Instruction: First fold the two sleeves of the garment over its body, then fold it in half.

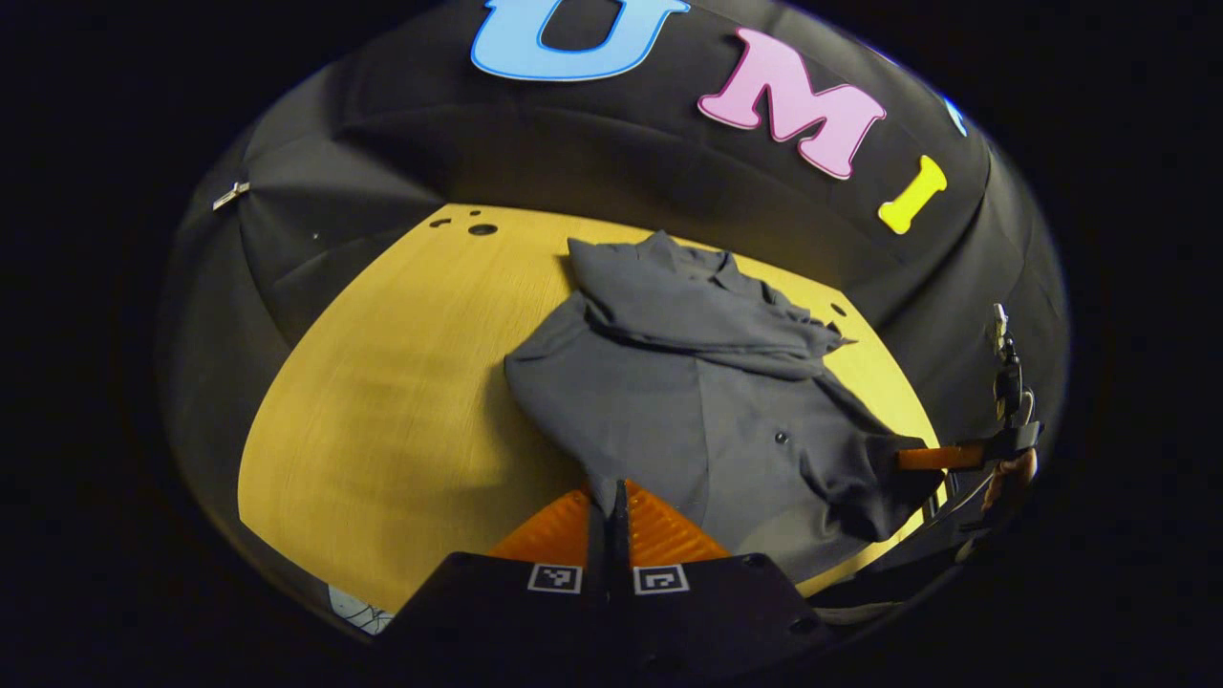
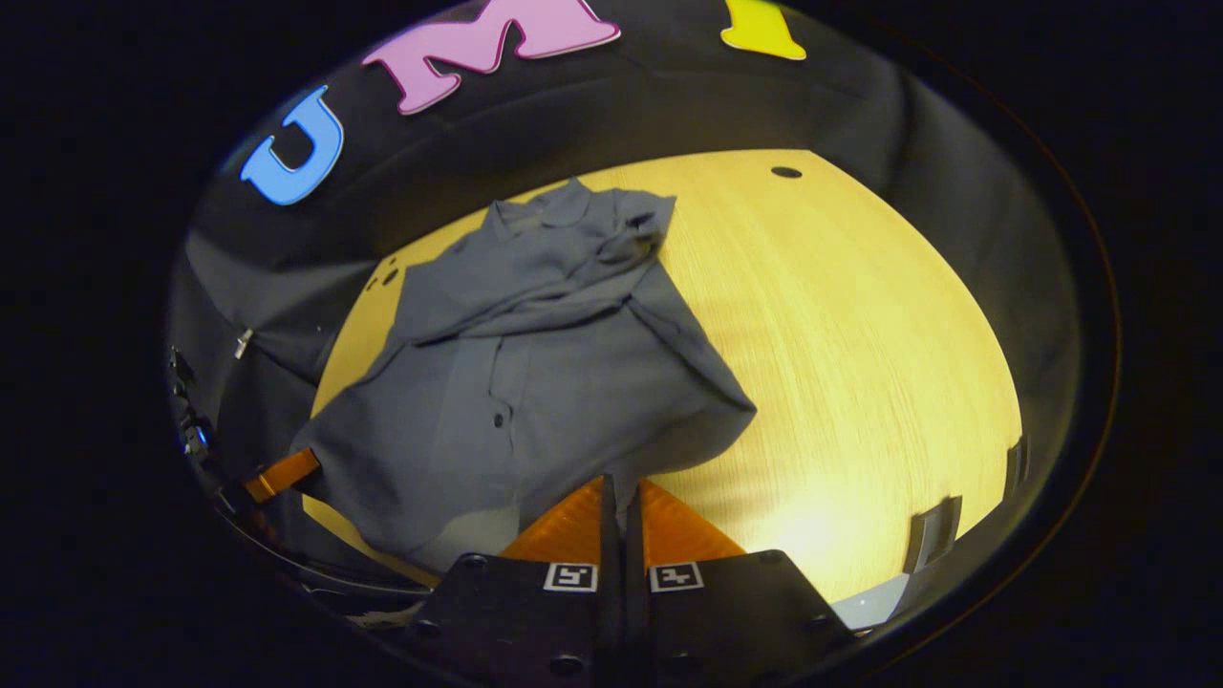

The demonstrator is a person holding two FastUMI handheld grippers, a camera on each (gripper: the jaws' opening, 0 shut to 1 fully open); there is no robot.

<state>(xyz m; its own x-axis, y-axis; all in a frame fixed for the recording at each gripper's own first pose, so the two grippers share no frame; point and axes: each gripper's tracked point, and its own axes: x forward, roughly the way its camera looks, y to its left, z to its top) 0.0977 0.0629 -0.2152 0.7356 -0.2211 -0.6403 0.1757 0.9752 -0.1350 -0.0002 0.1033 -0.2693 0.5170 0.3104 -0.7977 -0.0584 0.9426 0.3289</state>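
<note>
A dark grey shirt (image 1: 669, 401) lies on the yellow wooden table (image 1: 401, 401), collar (image 1: 702, 263) toward the black cloth wall at the far side. Both sleeves (image 1: 707, 325) are already folded across the chest, bunched in a band just below the collar. The button strip runs down the middle, one button (image 1: 781, 438) plainly showing.

In the left gripper view, the left gripper (image 1: 611, 497) has its orange fingers pressed together at the shirt's bottom hem, a pinch of grey cloth caught between the tips. Off to the side in that same view, the right gripper (image 1: 932, 459) comes in with an orange finger tucked into the opposite bottom corner, which is lifted and curled.

In the right gripper view, the right gripper's fingers meet with barely a sliver between them, the hem's corner drawn in at the tips. The left gripper's orange finger (image 2: 282, 473) shows at the far bottom corner. The hem hangs lifted between the two, raised off the table, while the upper body lies flat.
</note>
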